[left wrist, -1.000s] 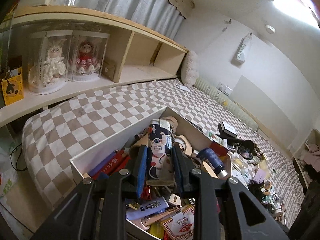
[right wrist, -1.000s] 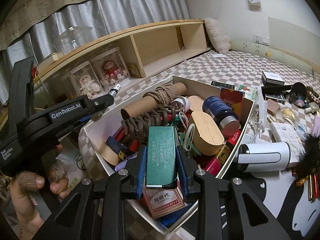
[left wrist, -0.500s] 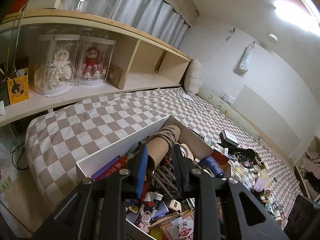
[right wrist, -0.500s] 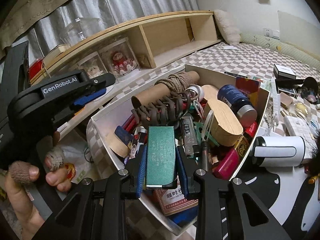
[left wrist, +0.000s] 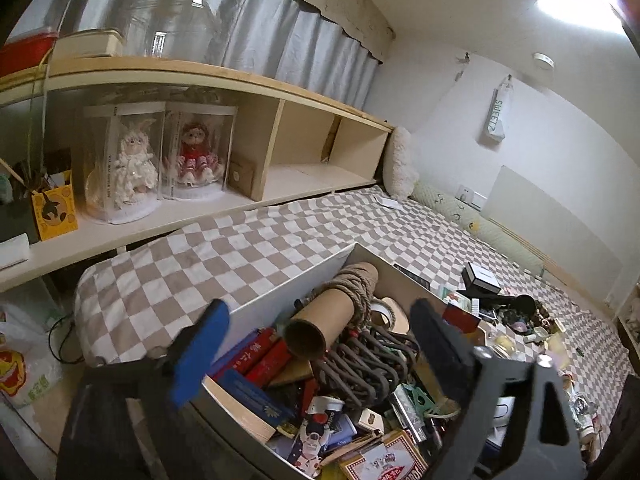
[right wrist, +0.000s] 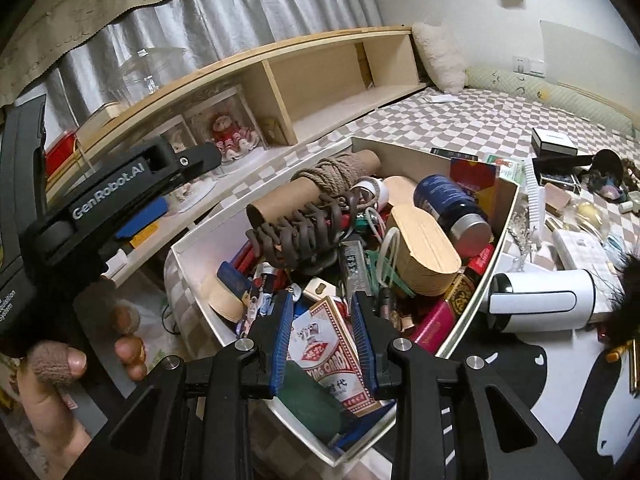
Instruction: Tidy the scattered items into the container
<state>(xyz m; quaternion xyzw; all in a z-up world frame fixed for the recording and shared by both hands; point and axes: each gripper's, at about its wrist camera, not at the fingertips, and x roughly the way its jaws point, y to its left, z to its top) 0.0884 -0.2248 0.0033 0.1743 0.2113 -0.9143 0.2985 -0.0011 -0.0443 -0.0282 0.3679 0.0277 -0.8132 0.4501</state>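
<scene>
1. The left tool (left wrist: 318,312) hangs over the near end of the container (left wrist: 280,292), a white open box on the checked bed cover (left wrist: 240,248). Its jaws are spreading wide – both fingers are blurred – and nothing is caught between them; only the box's contents show in the gap.
2. In the right wrist view the same tool reaches in from the left, carried by a hand (right wrist: 52,392) with cloth wraps on two fingertips.
3. The right tool (right wrist: 322,298) points down into the near corner of the box, its blue pads a modest way apart. A dark green block (right wrist: 308,404) sits low between the fingers, near their roots, blurred – I cannot tell whether the pads pinch it or it lies loose.
4. Beyond the pads, inside the box, lies a red-and-white pack of playing cards (right wrist: 320,344).
5. The box is heaped full: a cardboard tube (right wrist: 276,204) wound with rope lies slantwise along the far side, a bundle of brown cord (right wrist: 304,232) is draped over its near end, and an oval wooden box (right wrist: 420,248) leans beside a dark blue can (right wrist: 452,208).
6. Outside the box, just beside its right wall, a white cylinder (right wrist: 540,296) lies on its side; farther off on the bed sit a small black case (right wrist: 554,140) and other scattered bits.
7. Behind the bed runs a wooden shelf (left wrist: 304,152) with two dolls in clear cases (left wrist: 160,160).
</scene>
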